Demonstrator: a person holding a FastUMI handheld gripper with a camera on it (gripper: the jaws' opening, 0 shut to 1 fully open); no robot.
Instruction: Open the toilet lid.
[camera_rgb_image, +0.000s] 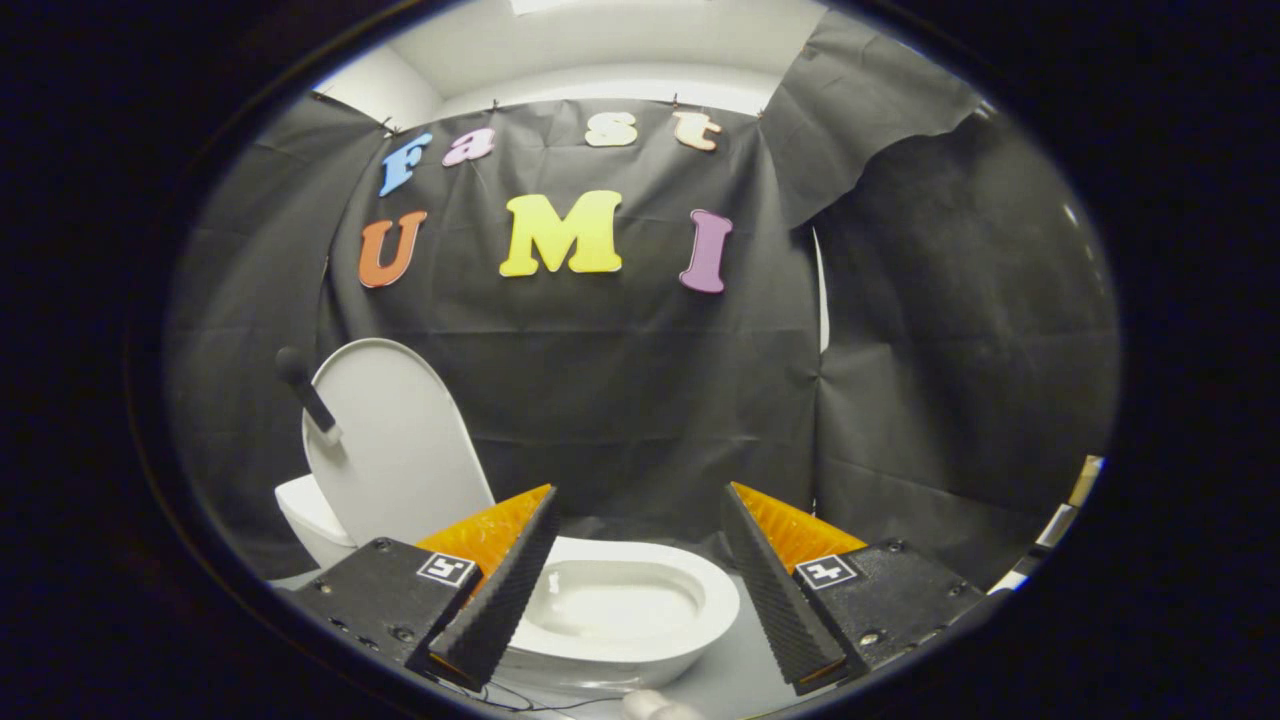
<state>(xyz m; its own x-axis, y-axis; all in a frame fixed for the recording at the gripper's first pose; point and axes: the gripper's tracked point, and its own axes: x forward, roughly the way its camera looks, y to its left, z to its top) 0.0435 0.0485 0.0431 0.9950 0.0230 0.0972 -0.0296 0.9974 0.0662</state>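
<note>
We see the gripper (640, 500) with its fingers spread wide and nothing held between them; both tips stand free in the air. The lid (400, 450) is raised, standing upright and leaning back a little, beyond and to the left of the left finger. A dark handle (308, 395) juts from the lid's upper left edge, angled up and away from it. Behind the lid's lower left we make out the pale tank (305, 512), partly covered by the lid. The bowl (625, 615) lies open below and between the fingers, its rim and inner basin plain to us; the left finger crosses in front of its near left side. The bowl sits on a grey floor (725, 675), which runs on under the right finger. Behind everything hangs the black cloth wall (640, 400), creased in squares, with a white ceiling (600, 50) above its top edge.
</note>
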